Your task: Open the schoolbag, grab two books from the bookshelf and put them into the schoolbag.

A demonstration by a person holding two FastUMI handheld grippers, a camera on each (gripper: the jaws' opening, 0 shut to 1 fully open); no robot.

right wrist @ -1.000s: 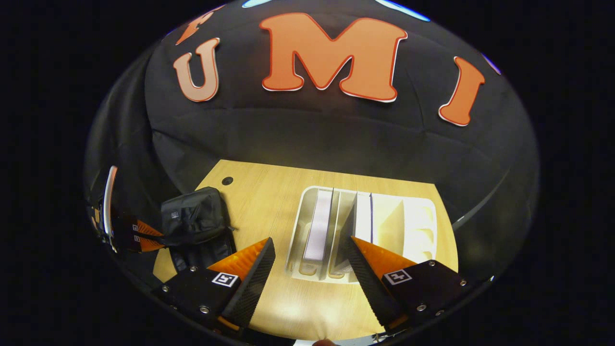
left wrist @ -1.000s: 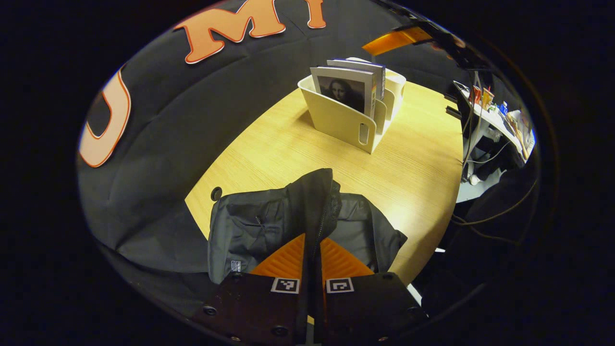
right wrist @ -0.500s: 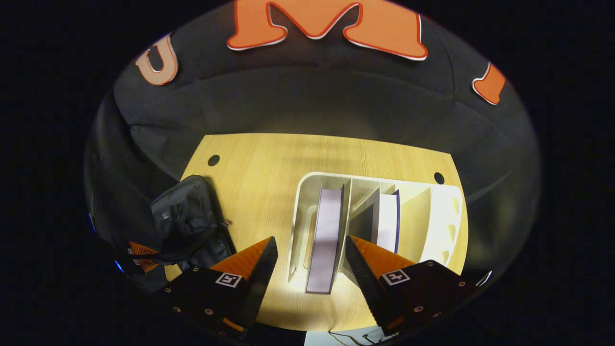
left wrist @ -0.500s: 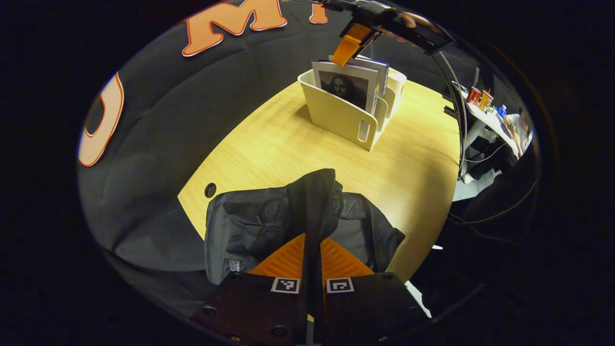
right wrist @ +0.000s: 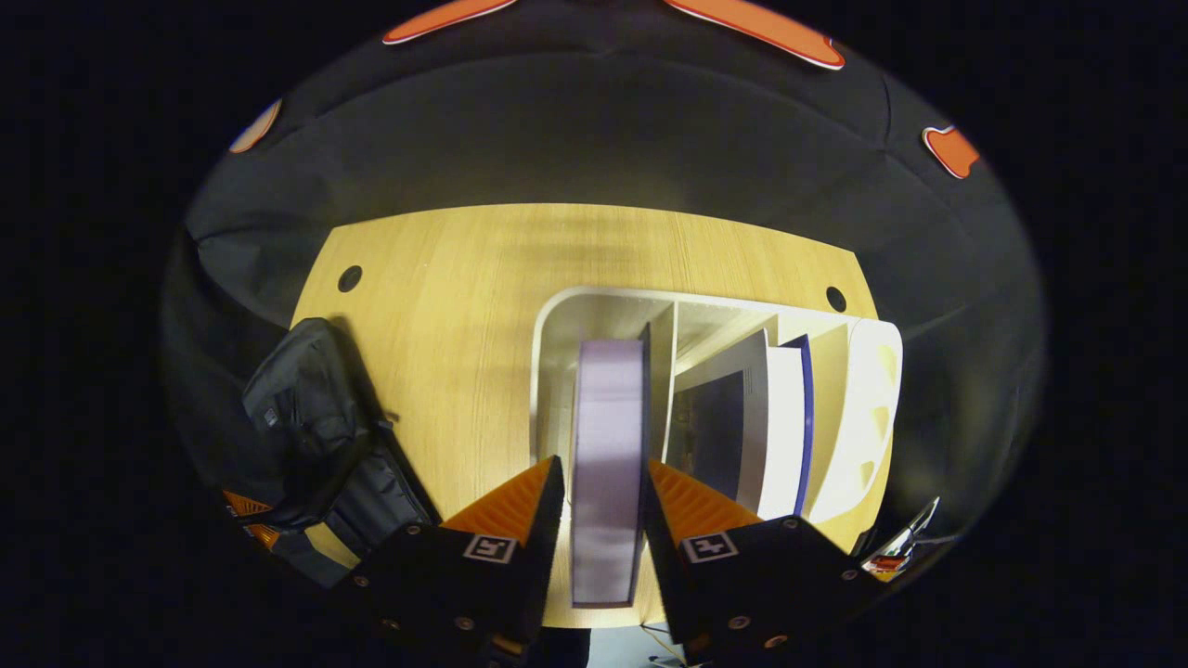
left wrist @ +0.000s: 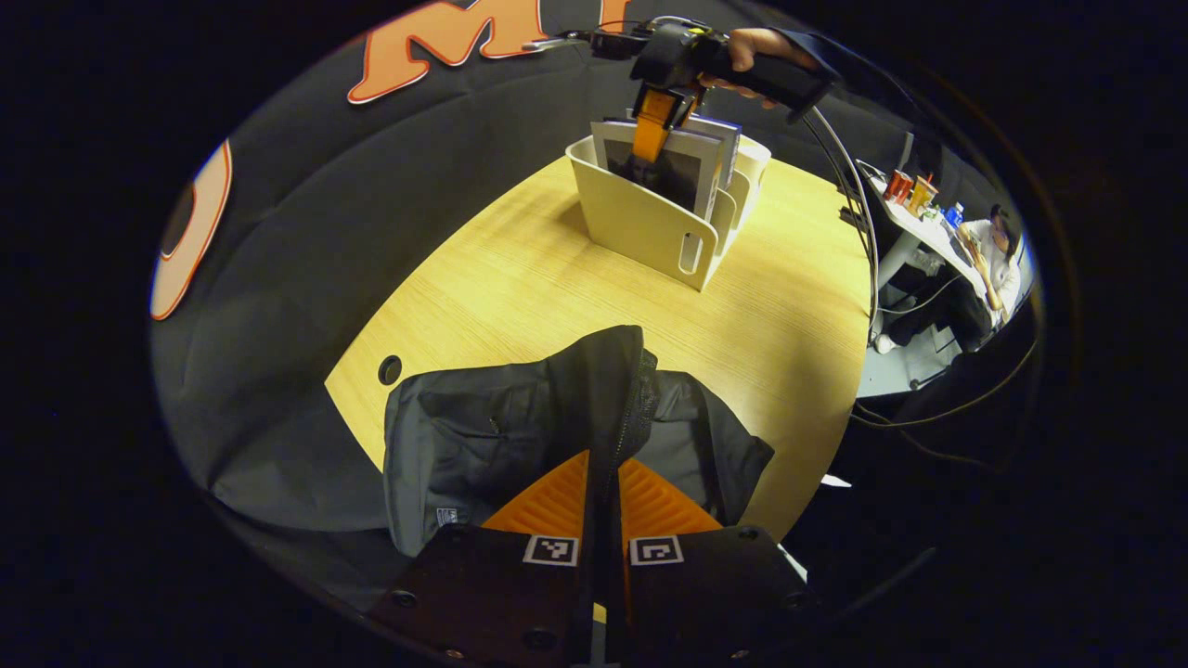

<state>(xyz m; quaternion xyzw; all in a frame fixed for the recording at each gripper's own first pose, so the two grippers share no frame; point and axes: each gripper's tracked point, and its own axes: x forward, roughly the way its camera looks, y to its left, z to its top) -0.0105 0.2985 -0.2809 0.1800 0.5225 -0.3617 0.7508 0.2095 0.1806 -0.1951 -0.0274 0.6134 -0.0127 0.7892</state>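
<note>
**Right gripper drops onto the first book**

And down it comes! A second ago the right gripper (right wrist: 599, 482) hung high above the bookshelf with its jaws spread wide; now it has sunk right over the rack and its orange fingers (right wrist: 512, 496) have drawn in on either side of the pale book (right wrist: 608, 464). In the right gripper view the book's top edge runs up the centre of the frame from bottom centre, with a finger just beside each cover. Whether both pads are actually pressing on it, I cannot tell.

The cream bookshelf (right wrist: 557, 320) sits right of centre in that view, with a second book (right wrist: 780, 427) standing in the next slot to the right. The black schoolbag (right wrist: 306, 399) lies at lower left on the wooden table (right wrist: 445, 278).

Over in the left gripper view, the left gripper (left wrist: 603, 482) at bottom centre is clamped tight on a raised fold of the schoolbag (left wrist: 483, 436), right along the zipper. At top centre, a hand (left wrist: 752, 46) holds the right gripper (left wrist: 650, 139) nose-down into the bookshelf (left wrist: 640, 223).
</note>
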